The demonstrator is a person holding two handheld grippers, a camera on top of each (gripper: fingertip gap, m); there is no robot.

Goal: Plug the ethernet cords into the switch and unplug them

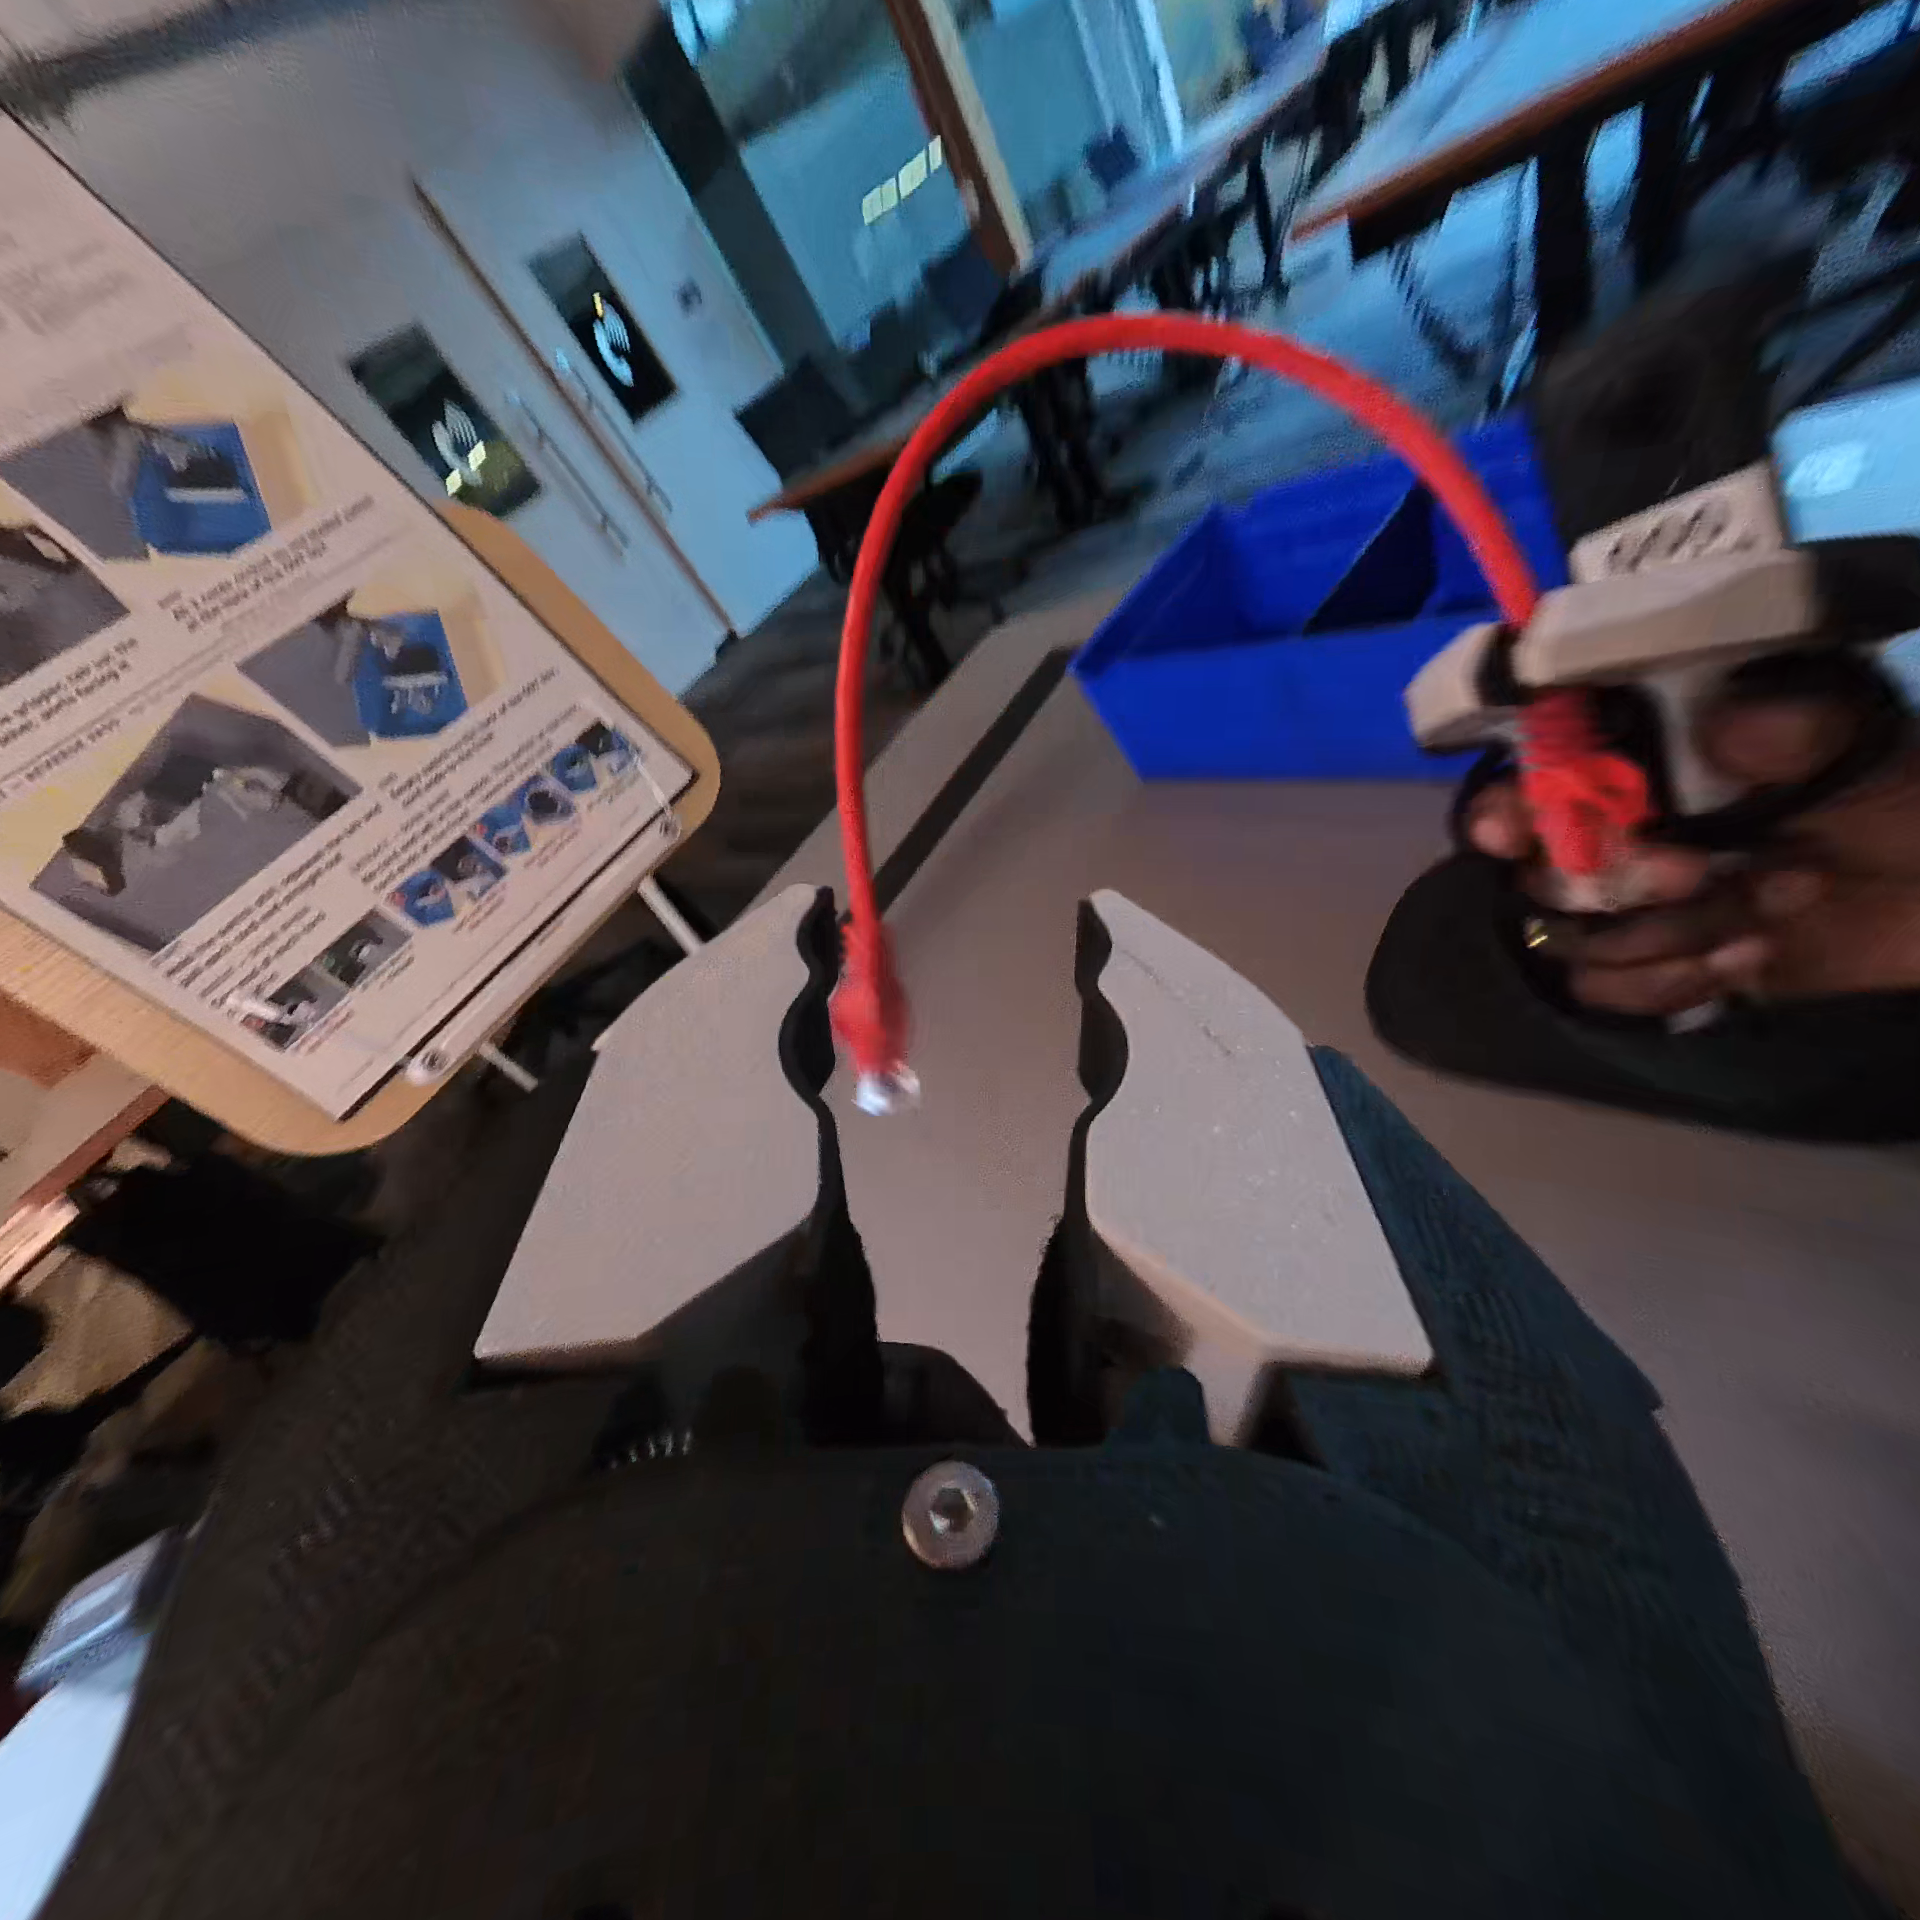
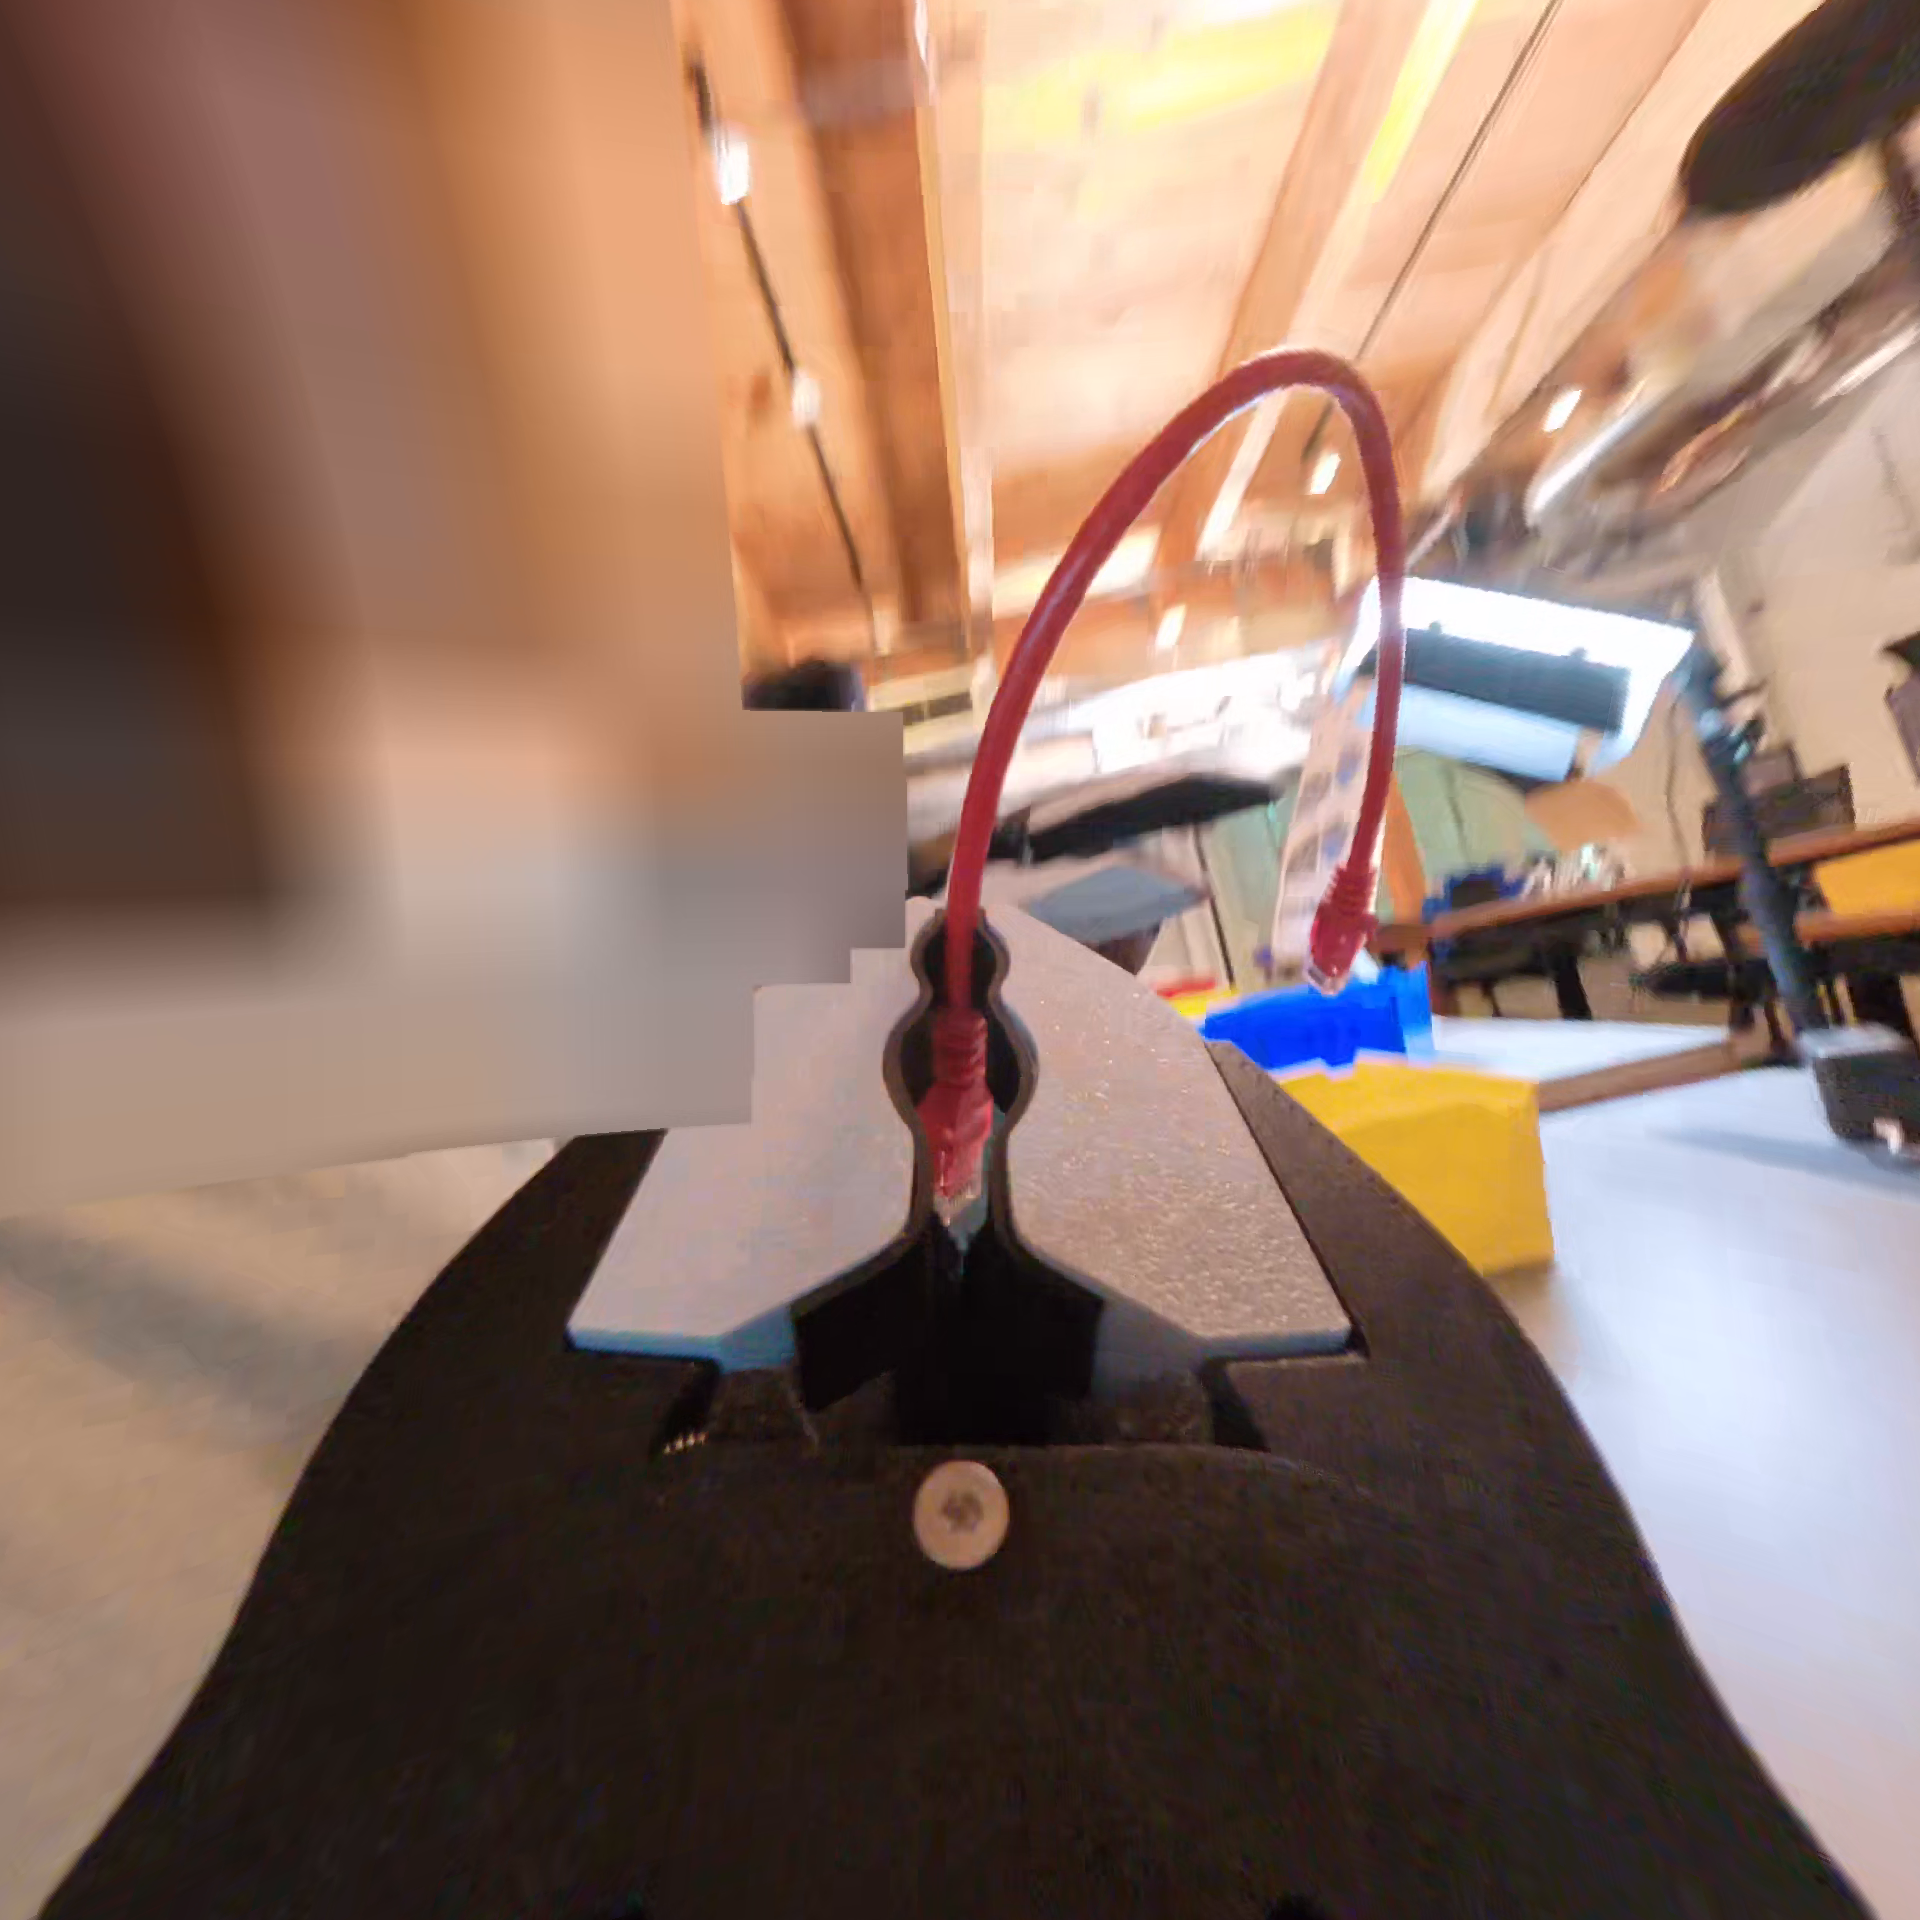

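The red ethernet cord (image 2: 1081,582) is being pinched at one plug by the right tongs (image 2: 961,1049). Its free plug (image 1: 873,1023) is hanging between the spread left tongs (image 1: 956,997), above the counter (image 1: 1351,1039). The switch is not being seen, perhaps hidden. The free plug should be grabbed gently behind its clip.

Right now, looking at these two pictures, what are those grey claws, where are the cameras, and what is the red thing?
No robot here: a person holds two hand-held grippers, each carrying a camera that looks along its grey fingers. In the left camera's picture, the left gripper is open, and one plug of a short red cable hangs between its fingers. The right gripper appears farther off, in the person's hand. Its own camera shows it shut on the cable's other plug. A blue bin sits on the grey table; a yellow bin too.
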